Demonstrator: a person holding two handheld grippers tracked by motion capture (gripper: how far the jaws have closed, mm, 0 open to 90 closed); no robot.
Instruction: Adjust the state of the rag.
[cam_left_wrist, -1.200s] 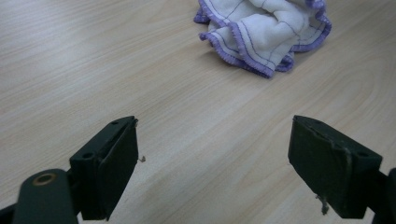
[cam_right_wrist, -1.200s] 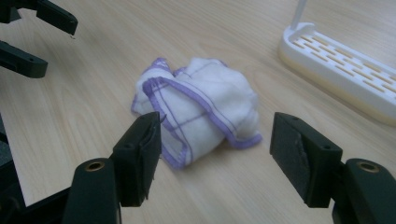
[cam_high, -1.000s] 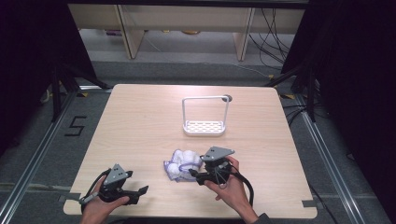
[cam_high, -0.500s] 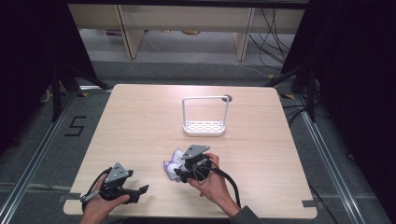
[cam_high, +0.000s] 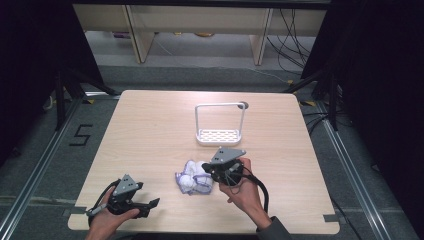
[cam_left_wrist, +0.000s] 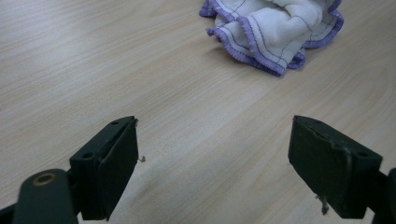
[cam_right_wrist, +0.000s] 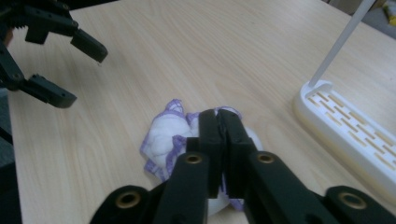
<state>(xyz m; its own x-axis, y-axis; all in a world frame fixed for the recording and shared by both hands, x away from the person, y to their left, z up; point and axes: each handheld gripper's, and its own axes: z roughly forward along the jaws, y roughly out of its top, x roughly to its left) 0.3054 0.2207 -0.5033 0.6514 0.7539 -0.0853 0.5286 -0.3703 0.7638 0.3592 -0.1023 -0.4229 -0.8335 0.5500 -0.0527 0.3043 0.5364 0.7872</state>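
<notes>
A crumpled white cloth with purple edging (cam_high: 192, 178) lies on the wooden table (cam_high: 150, 130) near its front middle. My right gripper (cam_high: 206, 171) reaches into the cloth's right side. In the right gripper view its jaws (cam_right_wrist: 219, 116) have just been closing and now stand together, pinching a fold of the cloth (cam_right_wrist: 168, 135). My left gripper (cam_high: 152, 205) rests near the table's front left, open with nothing between its jaws (cam_left_wrist: 212, 158). The cloth (cam_left_wrist: 275, 32) lies well ahead of it. The left gripper (cam_right_wrist: 84, 77) also shows at the top left of the right gripper view.
A white slotted rack with a tall wire hoop (cam_high: 220, 135) stands behind the cloth at mid-table; its base (cam_right_wrist: 345, 130) is close to my right gripper's right side. Dark floor, cables and frame legs surround the table.
The right gripper has moved left onto the cloth, shut its jaws on a fold, and lifted slightly. The left gripper has stayed put.
</notes>
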